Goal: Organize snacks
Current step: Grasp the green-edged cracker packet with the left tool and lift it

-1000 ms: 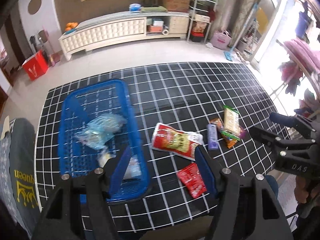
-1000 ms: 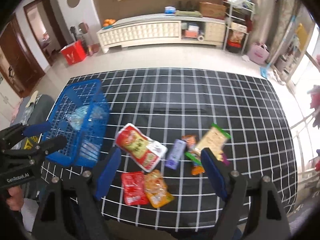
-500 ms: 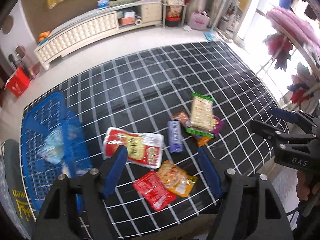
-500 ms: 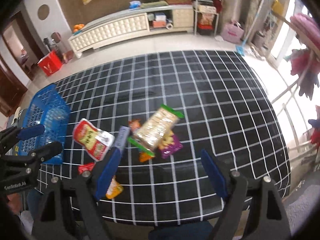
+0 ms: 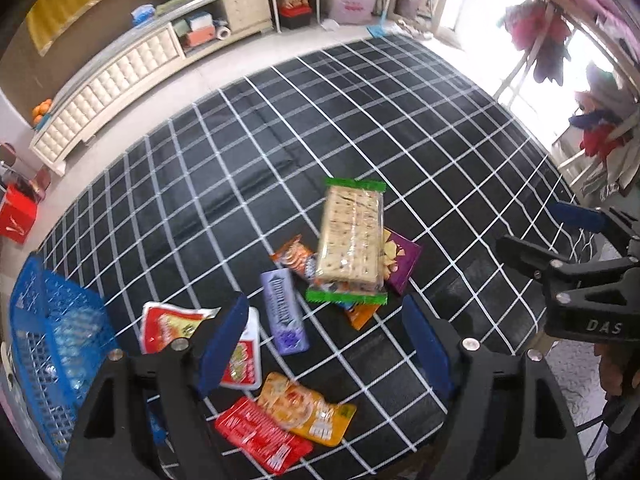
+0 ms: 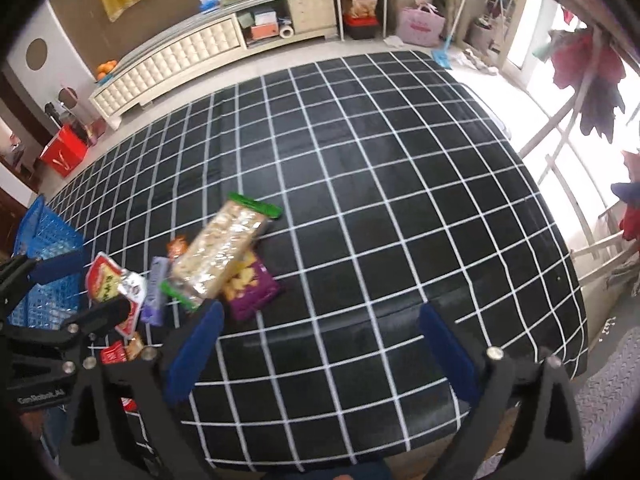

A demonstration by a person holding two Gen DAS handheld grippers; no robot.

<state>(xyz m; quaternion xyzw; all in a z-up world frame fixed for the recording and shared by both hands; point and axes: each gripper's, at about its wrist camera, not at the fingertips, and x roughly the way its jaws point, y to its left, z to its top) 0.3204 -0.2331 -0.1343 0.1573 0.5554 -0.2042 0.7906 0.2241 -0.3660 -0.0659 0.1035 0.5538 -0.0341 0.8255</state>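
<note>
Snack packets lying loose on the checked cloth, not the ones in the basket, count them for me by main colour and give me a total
Red: 2, the red and white pouch and the red packet
Orange: 2, the orange packet and the orange wrapper
Purple: 2, the lilac bar and the purple chip bag
Green-ended: 1, the cracker pack
Total: 7

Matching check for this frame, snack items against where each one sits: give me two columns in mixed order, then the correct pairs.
Things:
1. cracker pack
2. purple chip bag
3. red packet
4. blue basket

Places:
A. at the table's left edge
B. lying on top of other snacks
C. partly under the cracker pack, on its right
D. nearest the table's front edge, beside the orange pouch

Pairs: 1-B, 2-C, 3-D, 4-A
</note>
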